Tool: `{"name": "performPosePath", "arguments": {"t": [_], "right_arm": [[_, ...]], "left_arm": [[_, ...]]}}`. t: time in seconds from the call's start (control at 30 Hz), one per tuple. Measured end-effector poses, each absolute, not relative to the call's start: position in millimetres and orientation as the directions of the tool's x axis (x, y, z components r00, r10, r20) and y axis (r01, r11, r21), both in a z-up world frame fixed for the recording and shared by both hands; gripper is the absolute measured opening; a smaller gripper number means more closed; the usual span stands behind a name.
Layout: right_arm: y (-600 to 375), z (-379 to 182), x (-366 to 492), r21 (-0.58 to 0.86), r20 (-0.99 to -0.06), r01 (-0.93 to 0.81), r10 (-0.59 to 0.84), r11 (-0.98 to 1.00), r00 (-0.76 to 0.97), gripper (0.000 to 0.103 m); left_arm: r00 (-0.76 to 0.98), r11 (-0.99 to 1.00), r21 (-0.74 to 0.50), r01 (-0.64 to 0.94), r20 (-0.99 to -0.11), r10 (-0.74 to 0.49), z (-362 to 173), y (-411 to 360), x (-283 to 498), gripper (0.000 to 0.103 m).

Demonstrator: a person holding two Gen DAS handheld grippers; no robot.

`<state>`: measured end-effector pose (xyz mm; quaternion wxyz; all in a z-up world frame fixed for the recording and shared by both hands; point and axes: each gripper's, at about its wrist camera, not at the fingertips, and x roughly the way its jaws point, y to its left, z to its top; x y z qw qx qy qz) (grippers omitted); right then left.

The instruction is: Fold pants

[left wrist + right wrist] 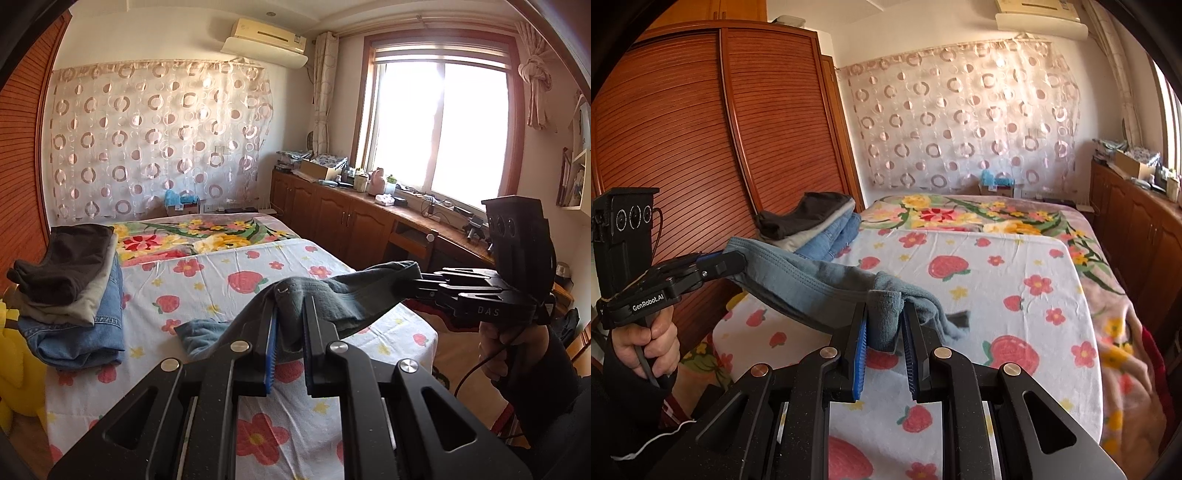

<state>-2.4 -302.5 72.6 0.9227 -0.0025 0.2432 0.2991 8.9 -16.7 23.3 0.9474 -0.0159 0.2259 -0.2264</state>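
Grey-blue pants (354,299) hang stretched in the air between my two grippers, above a bed with a strawberry-print sheet (221,280). My left gripper (291,306) is shut on a bunched end of the fabric at the bottom of the left wrist view. My right gripper (424,286) is shut on the other end, at the right. In the right wrist view the right gripper (884,314) pinches the pants (812,284), and the left gripper (733,262) clamps the waistband at the left. Part of the cloth trails down onto the sheet (997,295).
A stack of folded clothes (70,288), dark on top and denim below, lies at the bed's left edge (820,225). A wooden wardrobe (683,129) stands left of the bed, low cabinets (332,214) under the window at the right. A yellow object (18,369) sits at the near left.
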Motion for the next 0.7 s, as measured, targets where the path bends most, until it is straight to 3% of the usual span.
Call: {"name": "performPosePath", "arguments": {"t": [0.7], "right_arm": [[-282.4,16.0,55.3,0.187,-0.576,-0.519,0.521,0.834,0.63,0.018]], "left_arm": [[0.694,0.91,-0.221,0.351,-0.591,-0.411,-59.8,-13.9,48.9,0.013]]}}
